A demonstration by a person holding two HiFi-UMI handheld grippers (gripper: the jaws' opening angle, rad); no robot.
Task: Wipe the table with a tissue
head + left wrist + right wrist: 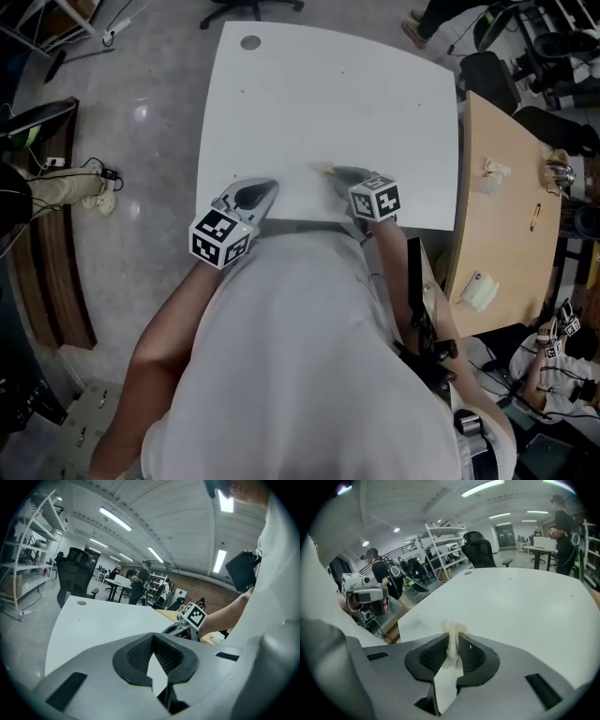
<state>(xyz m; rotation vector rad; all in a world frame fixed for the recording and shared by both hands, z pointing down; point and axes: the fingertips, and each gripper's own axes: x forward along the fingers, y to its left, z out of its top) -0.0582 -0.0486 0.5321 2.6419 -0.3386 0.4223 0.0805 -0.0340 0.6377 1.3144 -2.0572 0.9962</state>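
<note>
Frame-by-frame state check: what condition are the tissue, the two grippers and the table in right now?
tissue: crumpled, pinched, a tuft poking past the jaw tips.
right gripper: shut on the tissue.
left gripper: shut, nothing between its jaws.
table: white top, both grippers over its near edge; whether the tissue touches it cannot be told.

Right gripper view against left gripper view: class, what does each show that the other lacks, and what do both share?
Only the right gripper view shows the crumpled pale tissue pinched in the right hand-held gripper. Only the left gripper view shows the left hand-held gripper closed on nothing. Both show the large white table.
</note>
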